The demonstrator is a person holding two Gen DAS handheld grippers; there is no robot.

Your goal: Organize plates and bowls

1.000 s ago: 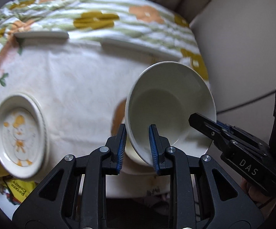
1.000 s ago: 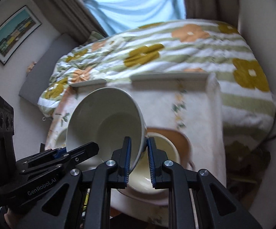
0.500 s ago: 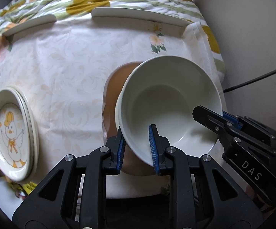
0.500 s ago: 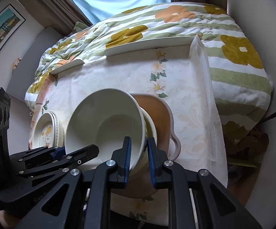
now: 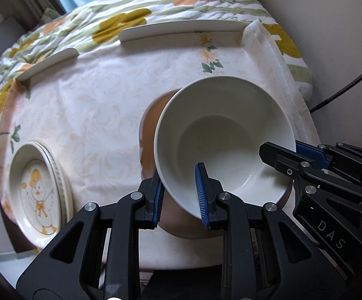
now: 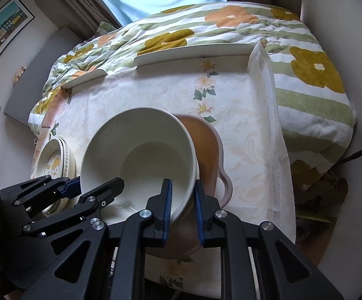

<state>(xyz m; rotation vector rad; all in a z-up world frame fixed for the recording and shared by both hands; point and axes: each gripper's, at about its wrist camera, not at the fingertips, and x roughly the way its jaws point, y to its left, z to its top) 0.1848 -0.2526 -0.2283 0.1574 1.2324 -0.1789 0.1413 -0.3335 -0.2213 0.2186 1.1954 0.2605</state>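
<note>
Far to the left of the left jaws: a stack of cream plates on the floral tablecloth, top one printed with a duck in a yellow cap. No bearing on the move at hand.

Left gripper straddling the near-left rim of the cream bowl: one blue pad outside the wall, one inside. Appears pinched on the rim, though a sliver of slack at the outer pad cannot be ruled out. Bowl mouth tipped slightly toward the camera, no long axis to speak of (round), centre lying ahead and to the right of these jaws.

Beneath the bowl, a brown handled dish, with what may be a second pale rim nested just under the bowl's edge; too occluded to be sure. Bowl looks seated or nearly seated there.

Right gripper across the opposite rim, jaws narrow, inner pad inside, outer pad standing slightly off the wall with a visible gap. Possibly loosening; not certain. From these jaws the bowl lies ahead and to the left.

Both equally near, one per side, so the release hinges on opening each pair along the rim's thickness, then backing straight off.

Legible writing: "DAS" on the right gripper's body, in the left wrist view. Nothing else readable.
</note>
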